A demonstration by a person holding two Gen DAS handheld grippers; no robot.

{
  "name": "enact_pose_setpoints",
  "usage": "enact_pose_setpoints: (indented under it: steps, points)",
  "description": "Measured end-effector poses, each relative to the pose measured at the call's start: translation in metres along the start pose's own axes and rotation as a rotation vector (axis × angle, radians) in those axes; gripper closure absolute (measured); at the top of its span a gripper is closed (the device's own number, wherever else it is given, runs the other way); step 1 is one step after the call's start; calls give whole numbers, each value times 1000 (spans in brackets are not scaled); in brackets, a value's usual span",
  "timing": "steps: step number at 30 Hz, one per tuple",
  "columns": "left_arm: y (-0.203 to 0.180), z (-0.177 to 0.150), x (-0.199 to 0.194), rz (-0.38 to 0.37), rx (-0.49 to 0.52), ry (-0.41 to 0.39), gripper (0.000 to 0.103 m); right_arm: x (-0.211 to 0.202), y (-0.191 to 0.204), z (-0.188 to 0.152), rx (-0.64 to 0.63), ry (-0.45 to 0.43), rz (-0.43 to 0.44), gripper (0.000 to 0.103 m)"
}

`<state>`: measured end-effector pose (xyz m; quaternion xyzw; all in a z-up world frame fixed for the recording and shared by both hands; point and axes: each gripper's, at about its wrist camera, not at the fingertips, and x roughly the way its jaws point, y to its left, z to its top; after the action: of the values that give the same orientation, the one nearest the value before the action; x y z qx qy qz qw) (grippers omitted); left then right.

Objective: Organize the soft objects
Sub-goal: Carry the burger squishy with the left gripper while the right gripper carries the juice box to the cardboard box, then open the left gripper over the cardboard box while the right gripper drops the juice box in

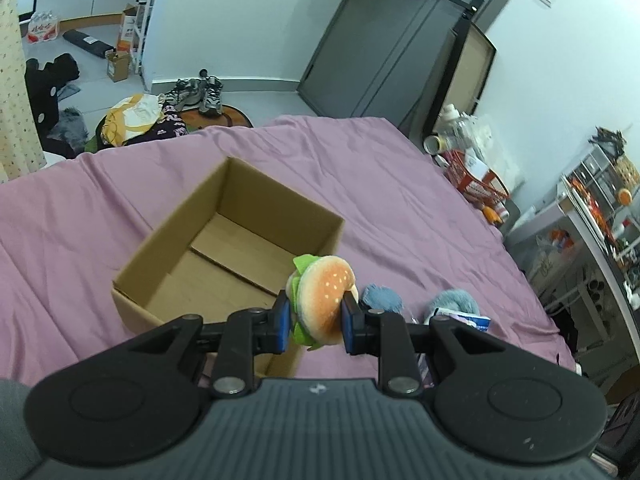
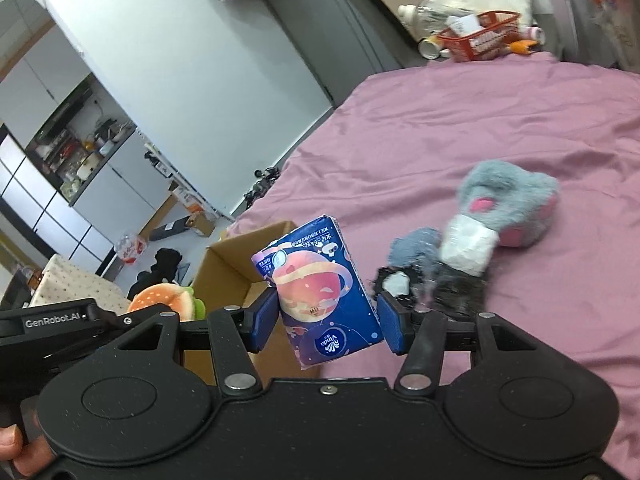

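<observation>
My left gripper (image 1: 316,318) is shut on a plush hamburger (image 1: 325,300) with green lettuce, held above the near right corner of an open, empty cardboard box (image 1: 168,248) on the purple bed. My right gripper (image 2: 326,322) is shut on a blue tissue pack (image 2: 320,292) with a planet print, held above the bed to the right of the box (image 2: 224,264). The hamburger also shows at the left of the right wrist view (image 2: 166,302). A grey fluffy toy with pink patches (image 2: 508,204) and a smaller blue fuzzy toy (image 2: 416,250) lie on the bed beyond the right gripper.
The purple bedsheet (image 1: 400,200) covers the whole work area. An orange basket (image 2: 480,38) with bottles stands past the bed's far edge. Shoes (image 1: 200,94), clothes and boxes lie on the floor beyond the bed. A shelf unit (image 1: 600,216) stands at the right.
</observation>
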<state>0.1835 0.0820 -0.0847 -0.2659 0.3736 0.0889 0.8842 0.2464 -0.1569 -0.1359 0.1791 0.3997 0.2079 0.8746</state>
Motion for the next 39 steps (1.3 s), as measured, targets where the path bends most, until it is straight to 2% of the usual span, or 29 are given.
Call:
enact_pose_setpoints:
  steps: [14, 27, 30, 33, 35, 39]
  points:
    - [38, 36, 35, 19, -53, 5, 79, 51, 51, 17, -57, 28, 57, 51]
    - [53, 63, 87, 50, -60, 20, 77, 92, 56, 20, -38, 81, 72, 51]
    - [54, 67, 93, 66, -53, 4, 74, 96, 58, 19, -30, 77, 84, 50]
    - [55, 70, 99, 72, -52, 22, 66, 97, 60, 21, -23, 60, 104, 49]
    - [57, 71, 99, 76, -54, 30, 57, 99, 60, 21, -12, 57, 116, 46]
    - [60, 75, 93, 86, -55, 12, 53, 99, 62, 18, -18, 65, 124, 44]
